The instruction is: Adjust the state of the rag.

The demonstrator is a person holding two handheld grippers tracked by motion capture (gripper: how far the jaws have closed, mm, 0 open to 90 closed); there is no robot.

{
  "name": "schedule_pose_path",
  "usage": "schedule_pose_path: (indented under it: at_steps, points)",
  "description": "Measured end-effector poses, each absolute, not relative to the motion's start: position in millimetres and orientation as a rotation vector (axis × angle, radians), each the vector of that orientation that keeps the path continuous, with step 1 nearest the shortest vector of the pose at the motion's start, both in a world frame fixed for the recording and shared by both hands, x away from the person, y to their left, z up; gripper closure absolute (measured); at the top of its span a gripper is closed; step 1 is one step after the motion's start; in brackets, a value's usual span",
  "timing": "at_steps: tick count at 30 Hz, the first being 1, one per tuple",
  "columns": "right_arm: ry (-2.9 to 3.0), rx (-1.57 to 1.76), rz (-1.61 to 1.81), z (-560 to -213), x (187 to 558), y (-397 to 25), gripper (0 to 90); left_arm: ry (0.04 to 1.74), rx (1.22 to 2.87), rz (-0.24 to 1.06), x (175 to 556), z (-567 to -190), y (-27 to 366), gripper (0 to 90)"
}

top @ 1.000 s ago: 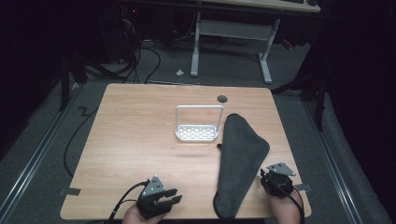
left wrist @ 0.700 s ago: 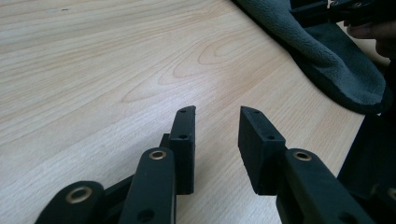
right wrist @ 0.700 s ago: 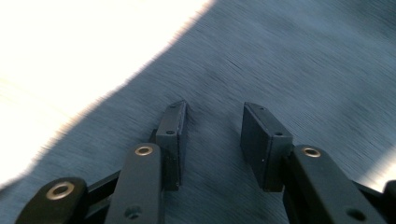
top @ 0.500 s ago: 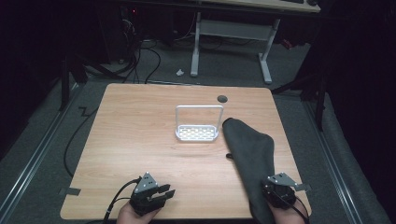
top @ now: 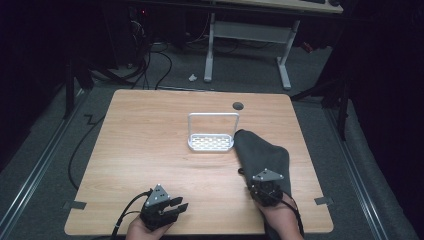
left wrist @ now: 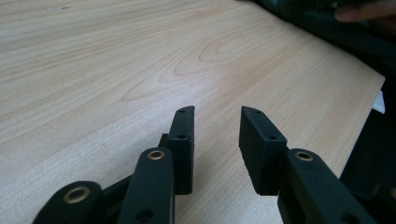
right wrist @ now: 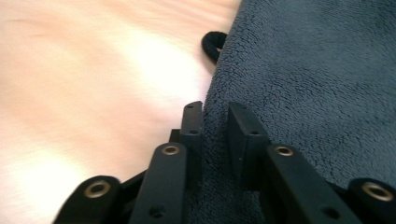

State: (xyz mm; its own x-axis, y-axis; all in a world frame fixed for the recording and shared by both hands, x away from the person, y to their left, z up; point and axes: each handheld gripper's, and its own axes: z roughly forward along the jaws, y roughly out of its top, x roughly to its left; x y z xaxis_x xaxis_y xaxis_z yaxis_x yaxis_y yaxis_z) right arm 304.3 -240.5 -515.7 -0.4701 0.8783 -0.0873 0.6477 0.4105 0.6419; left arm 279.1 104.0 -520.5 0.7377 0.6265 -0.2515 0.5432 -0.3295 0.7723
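Pinching a fold of the nubby dark towel [right wrist: 299,84] at the table's [top: 150,150] right front, the right gripper [right wrist: 215,116] reveals its corner loop; left gripper [left wrist: 217,121] gapes empty over woodgrain.

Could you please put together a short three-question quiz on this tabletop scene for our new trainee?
1. True or false: the left hand-held gripper holds nothing.
2. What does the right hand-held gripper pinch? A) white rack B) dark grey towel C) cable
3. What stands beside the towel's far end?

Key:
1. True; its jaws stand apart over bare table.
2. B, the dark grey towel.
3. The white rack.
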Motion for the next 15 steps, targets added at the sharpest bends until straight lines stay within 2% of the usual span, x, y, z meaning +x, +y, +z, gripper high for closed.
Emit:
schedule_pose_path:
  at_steps: [6,9,10,11,12,15]
  points:
    - [2.363,1.191,0.858,-517.6,280.8,-209.9,81.7,0.826,2.035,0.117,291.2,-515.2,71.3,67.4]
    - [2.382,1.138,0.853,-517.9,272.7,-201.2,81.6,0.784,2.06,0.127,307.0,-515.4,38.7,68.0]
    - [2.379,1.138,0.848,-517.9,271.2,-200.5,81.5,0.766,2.08,0.144,319.8,-518.1,16.3,69.1]
    - [2.379,1.138,0.848,-517.9,271.2,-200.5,81.5,0.766,2.08,0.144,319.8,-518.1,16.3,69.6]
    - [2.385,1.137,0.865,-518.3,270.9,-202.4,81.6,0.765,2.096,0.157,331.6,-521.2,-4.4,70.2]
    - [2.387,1.136,0.876,-518.5,271.0,-204.3,81.6,0.712,2.12,0.206,341.1,-522.2,-27.5,67.4]
